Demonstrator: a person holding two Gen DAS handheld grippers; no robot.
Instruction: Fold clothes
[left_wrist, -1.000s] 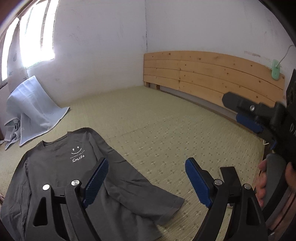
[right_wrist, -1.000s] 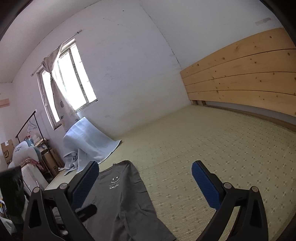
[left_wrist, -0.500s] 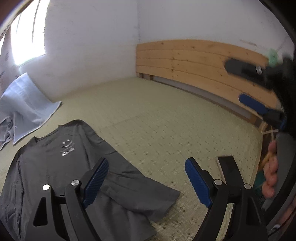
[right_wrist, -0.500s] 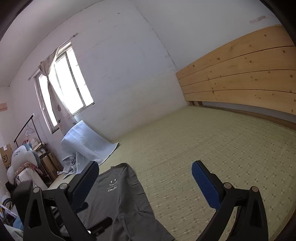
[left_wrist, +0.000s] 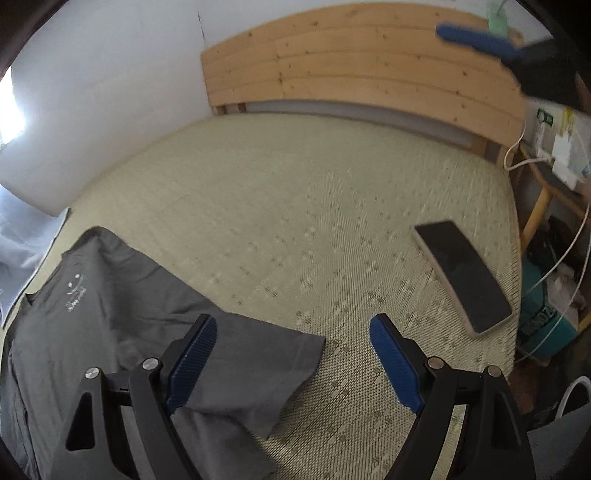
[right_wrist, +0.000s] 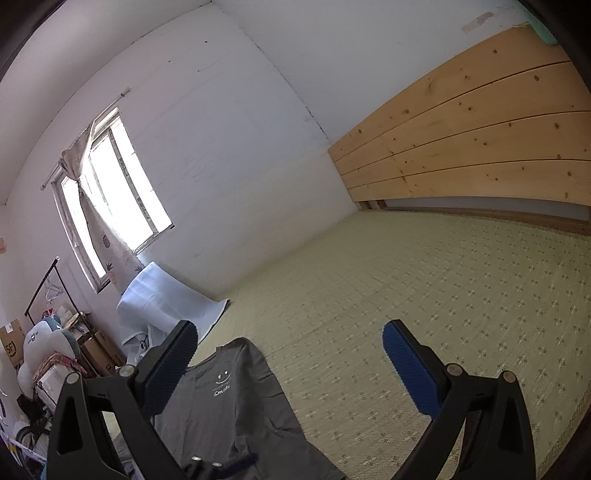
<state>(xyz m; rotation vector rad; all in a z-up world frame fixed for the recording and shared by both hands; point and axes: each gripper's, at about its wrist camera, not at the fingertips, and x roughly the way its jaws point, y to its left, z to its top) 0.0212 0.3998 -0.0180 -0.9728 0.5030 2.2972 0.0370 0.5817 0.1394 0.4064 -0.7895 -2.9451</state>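
A dark grey long-sleeved shirt (left_wrist: 110, 314) with a white "Smile" print lies flat on the woven mat (left_wrist: 295, 206). One sleeve (left_wrist: 258, 354) stretches out to the right. My left gripper (left_wrist: 293, 365) is open and tilted down just above that sleeve's cuff end, with no cloth between its blue pads. My right gripper (right_wrist: 291, 365) is open too, held higher and nearly level, with the shirt (right_wrist: 229, 402) below and to its left. One of its blue pads (left_wrist: 476, 38) shows blurred at the top right of the left wrist view.
A flat black slab like a phone (left_wrist: 461, 273) lies on the mat near its right edge. A wooden headboard (left_wrist: 351, 70) closes the far side. A pale blue sheet (right_wrist: 162, 299) leans under the window (right_wrist: 114, 199). A side table with cables (left_wrist: 546, 173) stands at the right.
My left gripper has sunk toward the sleeve and tipped downward, bringing the black slab into view. The right gripper has barely shifted. Both stay open.
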